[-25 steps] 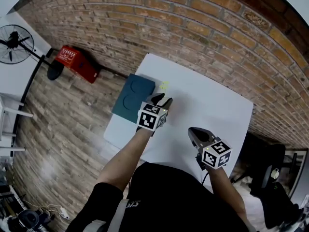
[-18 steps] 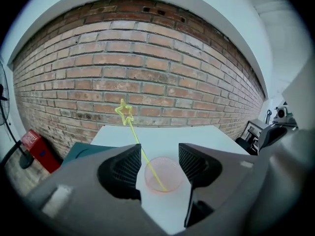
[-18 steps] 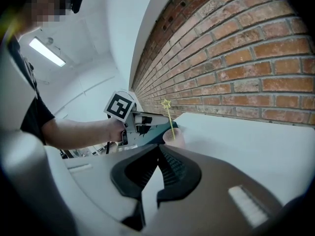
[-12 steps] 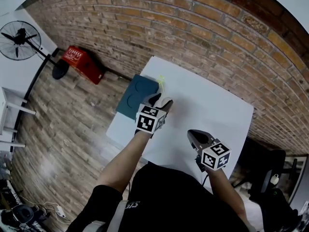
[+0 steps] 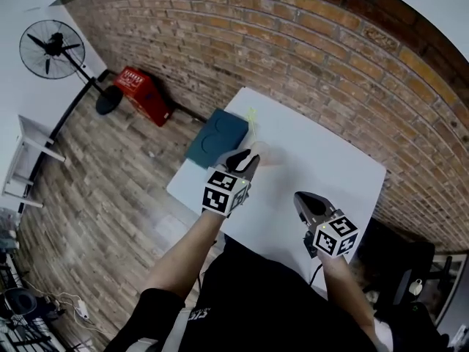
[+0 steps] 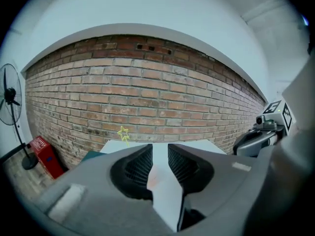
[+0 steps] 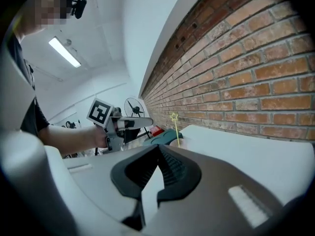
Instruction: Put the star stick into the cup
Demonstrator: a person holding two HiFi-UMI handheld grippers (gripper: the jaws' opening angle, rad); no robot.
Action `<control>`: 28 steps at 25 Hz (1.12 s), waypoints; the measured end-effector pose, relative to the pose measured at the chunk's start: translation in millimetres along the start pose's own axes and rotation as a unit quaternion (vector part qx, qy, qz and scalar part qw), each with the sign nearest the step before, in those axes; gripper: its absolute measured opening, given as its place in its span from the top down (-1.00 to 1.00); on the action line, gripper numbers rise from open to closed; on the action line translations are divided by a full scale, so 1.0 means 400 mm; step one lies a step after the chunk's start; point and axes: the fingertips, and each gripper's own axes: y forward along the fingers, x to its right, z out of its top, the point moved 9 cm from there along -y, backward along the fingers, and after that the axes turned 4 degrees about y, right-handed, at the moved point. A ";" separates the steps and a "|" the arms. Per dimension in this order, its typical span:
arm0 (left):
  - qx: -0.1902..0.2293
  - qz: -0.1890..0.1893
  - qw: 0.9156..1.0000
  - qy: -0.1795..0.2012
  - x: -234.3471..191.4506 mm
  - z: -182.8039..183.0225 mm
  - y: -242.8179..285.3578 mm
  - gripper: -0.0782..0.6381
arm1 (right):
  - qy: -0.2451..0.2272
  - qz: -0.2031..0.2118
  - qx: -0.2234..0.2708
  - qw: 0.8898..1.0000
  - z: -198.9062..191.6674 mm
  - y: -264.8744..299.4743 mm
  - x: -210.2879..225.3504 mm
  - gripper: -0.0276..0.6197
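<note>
A thin yellow star stick (image 5: 251, 117) stands upright near the far left corner of the white table (image 5: 322, 163), and its lower end seems to sit in a pale, see-through cup (image 5: 259, 152). My left gripper (image 5: 247, 155) hovers just short of the cup, its jaws closing with a gap still between them and only table showing in that gap. In the left gripper view the star (image 6: 123, 132) rises above the left jaw. My right gripper (image 5: 300, 196) hangs shut over the near table, holding nothing. From there the stick (image 7: 175, 128) and cup (image 7: 182, 143) show ahead.
A teal box (image 5: 216, 138) lies along the table's left edge beside the cup. A brick wall (image 5: 308, 42) runs behind the table. On the wood floor to the left are a red crate (image 5: 143, 92) and a standing fan (image 5: 53, 46). A dark chair (image 5: 403, 270) is at the right.
The left gripper's jaws spread apart and then narrowed again, and the gripper drew back a little from the stick, which stays standing on its own. The right gripper has hardly moved.
</note>
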 end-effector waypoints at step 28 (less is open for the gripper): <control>0.094 0.135 0.986 -0.024 -0.046 0.020 -0.515 0.76 | -0.117 0.040 0.136 0.983 0.175 -0.010 -0.281 0.92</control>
